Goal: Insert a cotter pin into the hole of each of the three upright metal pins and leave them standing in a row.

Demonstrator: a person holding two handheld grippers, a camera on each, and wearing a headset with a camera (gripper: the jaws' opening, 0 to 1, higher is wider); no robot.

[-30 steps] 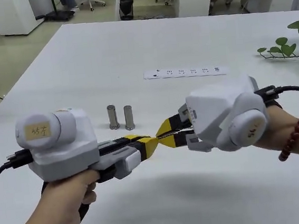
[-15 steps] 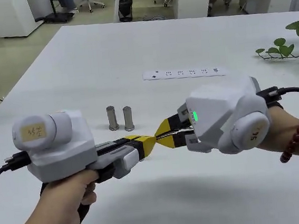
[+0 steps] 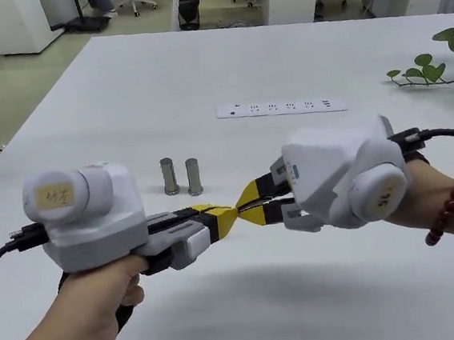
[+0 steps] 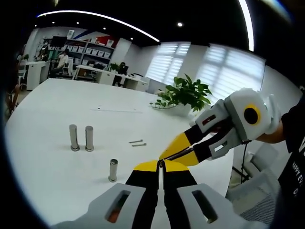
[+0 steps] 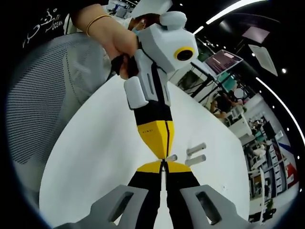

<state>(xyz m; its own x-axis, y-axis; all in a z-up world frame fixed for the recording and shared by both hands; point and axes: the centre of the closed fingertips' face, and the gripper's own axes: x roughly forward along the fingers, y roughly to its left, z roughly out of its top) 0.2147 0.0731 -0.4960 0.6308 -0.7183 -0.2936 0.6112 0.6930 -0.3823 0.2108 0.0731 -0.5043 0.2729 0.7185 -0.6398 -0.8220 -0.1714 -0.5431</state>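
Observation:
Two upright metal pins [image 3: 170, 177] [image 3: 194, 177] stand side by side on the white table [image 3: 202, 76]. In the left gripper view a third metal pin [image 4: 113, 170] stands alone, nearer to me than the pair [image 4: 80, 138]. My left gripper [image 3: 230, 214] and right gripper [image 3: 243, 207] meet tip to tip above the table. Both are shut, with a thin cotter pin [image 4: 177, 154] running between their tips. The right gripper view has the left gripper [image 5: 165, 153] straight ahead, with the metal pins [image 5: 195, 155] behind it.
Two loose cotter pins [image 4: 137, 142] lie on the table beyond the single pin. A white power strip [image 3: 281, 108] lies further back. A leafy plant [image 3: 434, 70] sits at the table's right side. Office chairs and desks stand past the far edge.

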